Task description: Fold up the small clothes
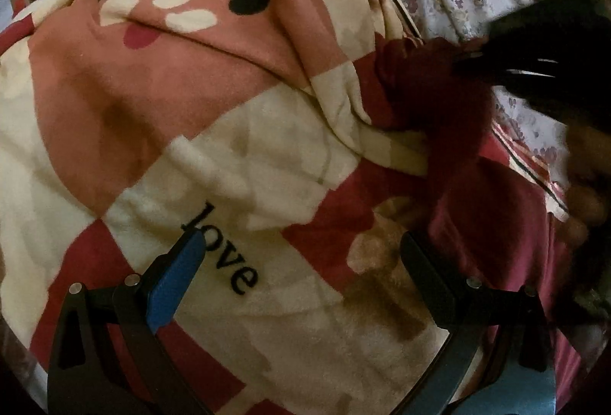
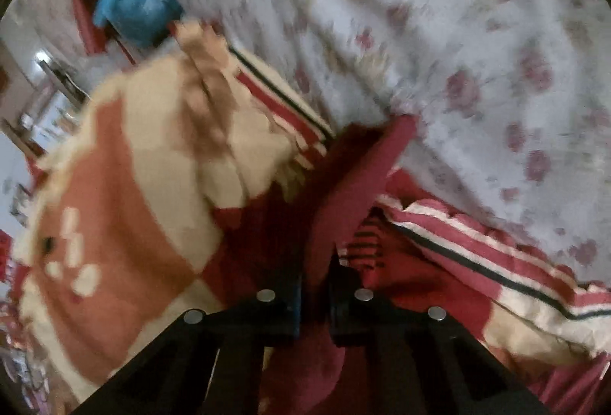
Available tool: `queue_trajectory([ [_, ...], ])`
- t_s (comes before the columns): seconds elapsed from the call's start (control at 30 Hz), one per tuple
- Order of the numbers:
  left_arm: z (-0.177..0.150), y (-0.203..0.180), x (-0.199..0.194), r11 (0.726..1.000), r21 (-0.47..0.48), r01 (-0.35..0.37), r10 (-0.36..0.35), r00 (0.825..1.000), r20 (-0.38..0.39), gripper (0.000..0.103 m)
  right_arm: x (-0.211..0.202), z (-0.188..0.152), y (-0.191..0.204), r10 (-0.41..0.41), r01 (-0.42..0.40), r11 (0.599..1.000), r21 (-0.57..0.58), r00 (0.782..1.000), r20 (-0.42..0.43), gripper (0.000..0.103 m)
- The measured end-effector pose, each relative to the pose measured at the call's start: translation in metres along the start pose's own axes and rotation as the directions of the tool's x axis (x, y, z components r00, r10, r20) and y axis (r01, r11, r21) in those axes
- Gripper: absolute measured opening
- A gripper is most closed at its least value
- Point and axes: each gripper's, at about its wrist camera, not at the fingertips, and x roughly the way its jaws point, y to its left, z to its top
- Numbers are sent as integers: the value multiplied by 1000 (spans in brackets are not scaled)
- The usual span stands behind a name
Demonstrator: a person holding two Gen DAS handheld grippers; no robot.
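Right wrist: bunched maroon cloth (image 2: 355, 178)

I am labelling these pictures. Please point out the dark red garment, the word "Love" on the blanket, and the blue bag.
dark red garment (image 2: 355, 178): right wrist view, on the raised fold.
word "Love" (image 1: 219, 248): left wrist view, on the middle letters.
blue bag (image 2: 131, 8): right wrist view, on its middle.

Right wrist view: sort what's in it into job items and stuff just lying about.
Job items:
- dark red garment, pinched in the shut right tool
- left tool, open, hovering over the blanket

Lying about:
- patchwork blanket with "love" print
- floral sheet
- blue bag
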Motion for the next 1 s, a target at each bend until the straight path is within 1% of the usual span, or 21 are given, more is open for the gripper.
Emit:
queue_trajectory([
  [0.03, 0, -1, -1, 1000, -3, 1, -1, 1000, 4, 102, -16, -2, -2, 19, -19, 1000, -8, 999, 30, 7],
  [0.1, -1, -4, -2, 1000, 6, 2, -2, 1000, 12, 102, -61, -10, -10, 55, -54, 998, -14, 993, 104, 7],
  [0.17, 1, -9, -1, 1000, 19, 1, -1, 1000, 16, 102, -111, -24, -23, 56, -52, 998, -26, 985, 163, 7],
  [0.23, 0, -13, -2, 1000, 30, 3, -4, 1000, 27, 102, -155, -39, -37, 45, -42, 999, -22, 976, 213, 7],
  [0.27, -1, -14, -3, 999, 37, 1, -2, 999, 33, 102, -166, -45, -43, 42, -38, 999, -20, 973, 229, 7],
  [0.3, -2, -16, -5, 999, 44, -2, 0, 999, 39, 102, -187, -55, -52, 37, -34, 999, -15, 966, 255, 7],
  [0.37, -4, -20, -7, 998, 57, 3, -5, 999, 48, 102, -210, -71, -64, 11, -6, 1000, -18, 959, 283, 7],
  [0.4, -6, -22, -9, 998, 64, 5, -8, 999, 52, 102, -229, -87, -77, -9, 14, 1000, -16, 955, 296, 6],
  [0.47, -10, -26, -10, 997, 78, 9, -13, 999, 51, 102, -238, -102, -89, -62, 64, 998, 4, 948, 312, 6],
  [0.53, -17, -32, -15, 995, 98, 33, -38, 998, 49, 102, -244, -126, -115, -146, 136, 989, 52, 943, 300, 6],
  [0.57, -20, -36, -19, 992, 114, 46, -53, 997, 57, 102, -243, -144, -136, -206, 187, 978, 96, 943, 263, 6],
  [0.6, -23, -39, -23, 990, 129, 54, -63, 996, 68, 102, -237, -158, -147, -272, 249, 960, 126, 936, 223, 6],
  [0.63, -25, -44, -27, 987, 149, 66, -79, 993, 83, 102, -236, -168, -158, -317, 292, 945, 147, 929, 191, 6],
  [0.7, -28, -52, -35, 977, 186, 100, -120, 988, 100, 102, -232, -201, -190, -393, 370, 907, 200, 915, 92, 7],
  [0.73, -30, -56, -39, 970, 209, 124, -149, 983, 108, 102, -233, -214, -203, -397, 376, 898, 228, 916, 53, 9],
  [0.77, -32, -61, -43, 961, 233, 146, -176, 978, 113, 102, -236, -225, -215, -378, 357, 894, 270, 926, 27, 12],
  [0.83, -36, -70, -47, 947, 274, 168, -206, 972, 117, 102, -251, -244, -235, -355, 323, 878, 353, 934, 28, 47],
  [0.9, -42, -78, -50, 931, 314, 187, -232, 966, 112, 102, -274, -260, -247, -374, 317, 856, 408, 925, 66, 49],
  [1.0, -49, -92, -50, 908, 366, 204, -256, 962, 99, 102, -294, -267, -247, -403, 327, 844, 425, 910, 101, 49],
])
